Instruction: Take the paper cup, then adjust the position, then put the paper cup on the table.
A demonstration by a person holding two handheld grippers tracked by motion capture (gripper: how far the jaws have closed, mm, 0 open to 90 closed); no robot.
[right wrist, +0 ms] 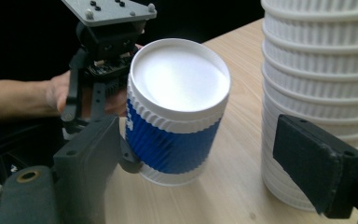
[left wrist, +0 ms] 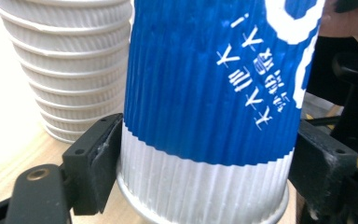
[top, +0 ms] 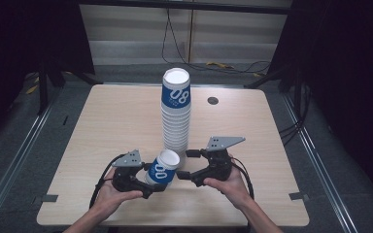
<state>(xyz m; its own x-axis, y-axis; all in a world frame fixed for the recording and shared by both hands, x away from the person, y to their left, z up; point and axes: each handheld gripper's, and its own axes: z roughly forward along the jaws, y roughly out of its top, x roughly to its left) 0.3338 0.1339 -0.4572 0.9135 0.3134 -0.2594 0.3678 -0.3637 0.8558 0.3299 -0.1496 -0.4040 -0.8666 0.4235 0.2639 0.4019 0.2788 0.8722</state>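
Note:
A tall stack of white ribbed paper cups (top: 176, 116), topped by a blue cup marked 08, stands at the table's middle. In front of it, a single blue and white cup (top: 163, 167) leans with its white rim toward the stack. My left gripper (top: 156, 178) is shut on this cup's lower body, and its pads (left wrist: 98, 158) press both sides of the blue sleeve (left wrist: 205, 84). My right gripper (top: 185, 164) stands open just right of the cup, at the foot of the stack (right wrist: 317, 84). The cup (right wrist: 177, 116) is beyond its jaws, and nothing is between them.
The light wooden table (top: 102, 126) has a dark round hole (top: 212, 100) at the back right. Cables lie on the floor behind the table, and black curtains hang at both sides. The person's hands come in over the table's front edge.

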